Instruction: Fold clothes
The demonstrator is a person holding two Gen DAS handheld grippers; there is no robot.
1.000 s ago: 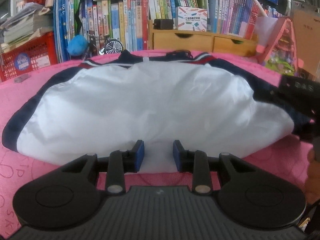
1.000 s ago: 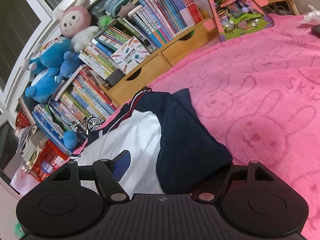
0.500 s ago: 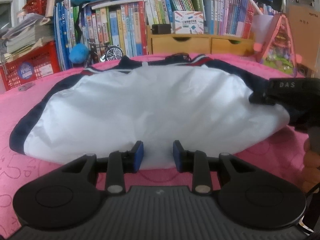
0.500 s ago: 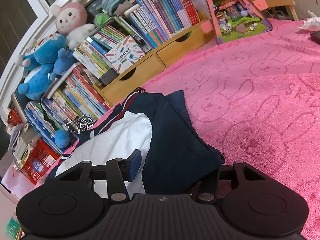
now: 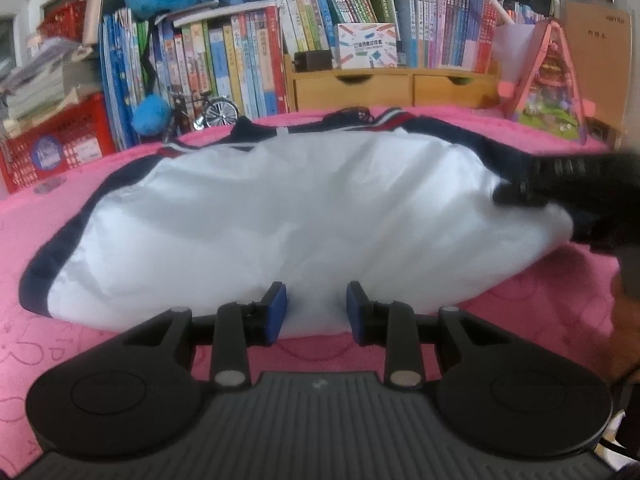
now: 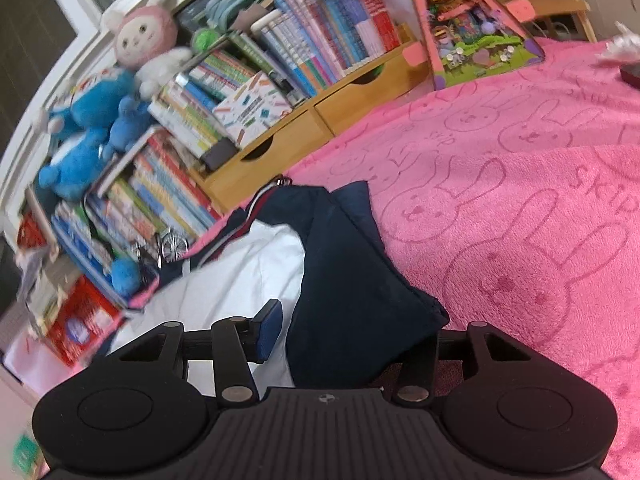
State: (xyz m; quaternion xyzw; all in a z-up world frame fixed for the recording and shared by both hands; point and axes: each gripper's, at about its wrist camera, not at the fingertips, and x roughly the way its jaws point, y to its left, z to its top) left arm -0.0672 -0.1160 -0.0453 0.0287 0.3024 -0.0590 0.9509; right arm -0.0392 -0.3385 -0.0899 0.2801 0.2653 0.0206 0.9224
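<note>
Pink rabbit-patterned blanket (image 6: 520,208) spread across the surface, wooden drawer unit (image 5: 394,88) set behind it, rows of books (image 5: 240,68) packed upright, red crate (image 5: 56,144) stood at one end, plush toys (image 6: 92,120) perched on top, white window frame (image 6: 80,44) seen behind.

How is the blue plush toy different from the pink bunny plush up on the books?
The blue plush toy is bright blue with a white tummy; the pink bunny plush is pale pink with a cream face. The bunny has long upright ears; the blue toy shows none like that. The bunny sits higher and further right; the blue toy sits lower left. Both are soft toys perched on the books.
</note>
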